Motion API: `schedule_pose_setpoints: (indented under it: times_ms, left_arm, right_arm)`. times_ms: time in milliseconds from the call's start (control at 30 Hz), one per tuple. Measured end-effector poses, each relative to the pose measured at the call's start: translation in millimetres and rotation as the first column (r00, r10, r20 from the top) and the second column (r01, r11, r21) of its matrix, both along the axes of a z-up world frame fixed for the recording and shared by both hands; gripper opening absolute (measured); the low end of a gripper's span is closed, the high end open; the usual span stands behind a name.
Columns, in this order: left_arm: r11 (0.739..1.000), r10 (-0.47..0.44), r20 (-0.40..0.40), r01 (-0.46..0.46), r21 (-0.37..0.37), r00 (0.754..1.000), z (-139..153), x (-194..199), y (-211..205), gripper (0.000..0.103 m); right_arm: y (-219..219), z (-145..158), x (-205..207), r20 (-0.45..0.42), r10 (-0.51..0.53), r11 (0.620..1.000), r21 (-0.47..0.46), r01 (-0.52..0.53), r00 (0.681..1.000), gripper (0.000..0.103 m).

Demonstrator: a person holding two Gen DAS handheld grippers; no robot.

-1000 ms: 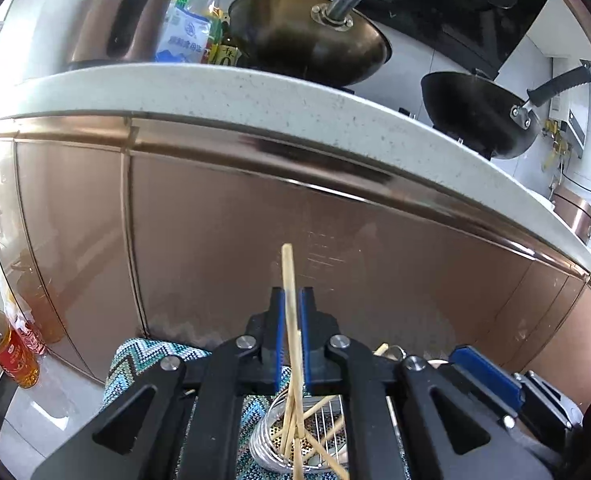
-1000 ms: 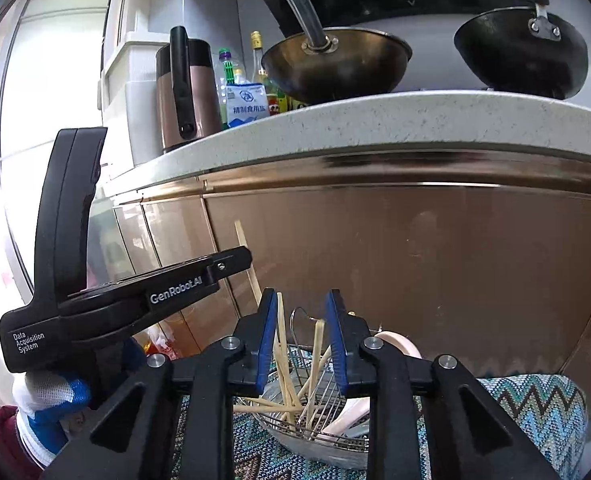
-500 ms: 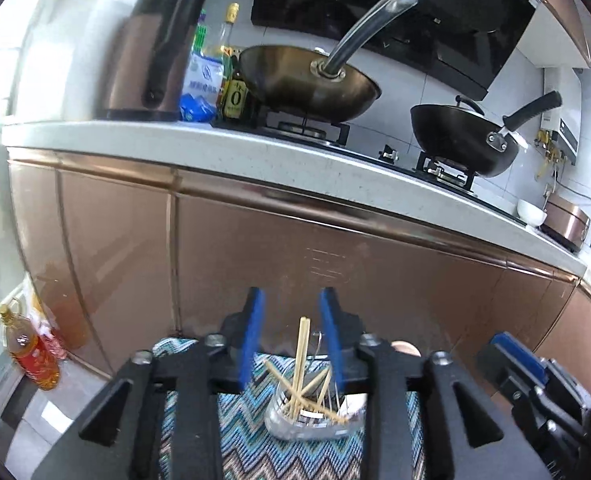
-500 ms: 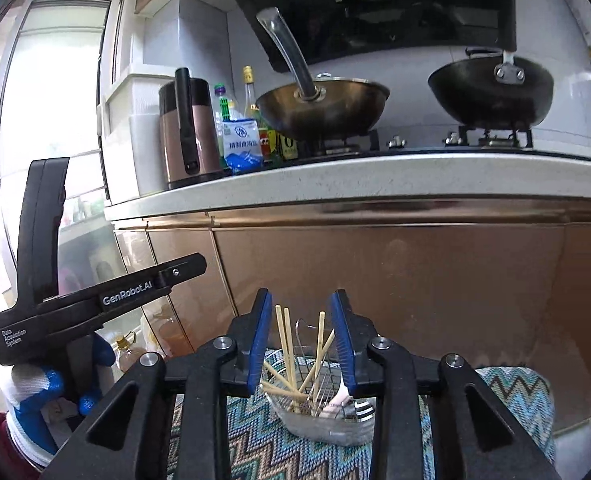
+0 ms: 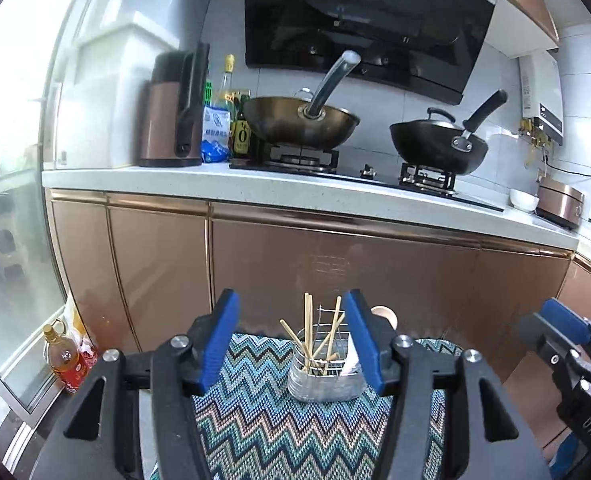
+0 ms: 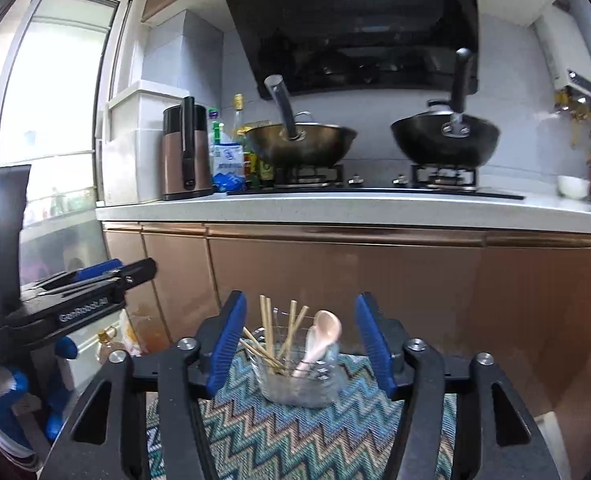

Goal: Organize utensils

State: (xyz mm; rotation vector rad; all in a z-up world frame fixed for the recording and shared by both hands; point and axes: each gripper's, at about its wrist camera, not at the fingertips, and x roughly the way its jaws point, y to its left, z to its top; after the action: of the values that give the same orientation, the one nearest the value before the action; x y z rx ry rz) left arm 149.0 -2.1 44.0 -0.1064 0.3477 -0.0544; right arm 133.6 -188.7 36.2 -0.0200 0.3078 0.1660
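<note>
A metal wire utensil holder [image 5: 324, 376] stands on a zigzag-patterned cloth [image 5: 263, 424]. Several wooden chopsticks [image 5: 308, 332] stand in it. In the right wrist view the holder [image 6: 299, 380] also holds the chopsticks [image 6: 269, 332] and pale pink spoons [image 6: 322, 338]. My left gripper [image 5: 291, 340] is open and empty, drawn back from the holder. My right gripper [image 6: 300, 340] is open and empty, also back from the holder. The left gripper also shows at the left of the right wrist view [image 6: 75, 292].
Behind the cloth stand copper-coloured cabinet doors [image 5: 335, 272] under a white counter [image 5: 295, 184]. Two woks [image 5: 299, 122] [image 5: 439, 146], a kettle [image 5: 173, 112] and bottles sit on the counter. An oil bottle [image 5: 65, 360] stands on the floor at the left.
My left gripper let go of a chopstick, which now stands in the holder, and opened wide. Both grippers have pulled back and up from the holder, and the right one opened wider.
</note>
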Motion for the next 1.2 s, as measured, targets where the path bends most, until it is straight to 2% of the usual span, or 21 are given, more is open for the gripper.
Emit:
schedule_pose_setpoints:
  times_ms: [33,200,400,600,900,1200]
  left_arm:
    - [1.0,0.003,0.008,-0.003,0.004,1.0,1.1,-7.0,0.1,0.061]
    - [1.0,0.026,0.044,-0.027,0.013,0.999,3.9,-37.4,3.6,0.063]
    - [0.997,0.057,0.071,-0.061,0.056,0.996,1.7,-65.0,3.1,0.064]
    - [0.986,0.134,0.079,-0.141,0.094,0.988,-4.1,-82.6,7.7,0.066]
    - [0.974,0.188,0.083,-0.197,0.113,0.979,-9.8,-94.8,14.1,0.067]
    - [0.963,0.222,0.094,-0.234,0.134,0.97,-11.6,-101.2,14.0,0.075]
  right_arm:
    - [-1.9,0.6,-6.6,0.003,-0.013,1.0,-0.007,0.013,1.0,0.064]
    - [-18.7,0.1,-40.4,0.013,-0.091,0.996,-0.009,0.091,0.996,0.08]
    - [-44.2,-0.1,-63.6,0.005,-0.197,0.98,0.006,0.197,0.98,0.089]
    - [-61.3,1.4,-82.2,0.028,-0.282,0.959,-0.018,0.283,0.959,0.095]
    - [-86.1,0.2,-95.5,0.044,-0.374,0.927,-0.006,0.374,0.927,0.1]
    - [-109.5,-4.2,-105.6,0.046,-0.458,0.889,0.001,0.458,0.888,0.102]
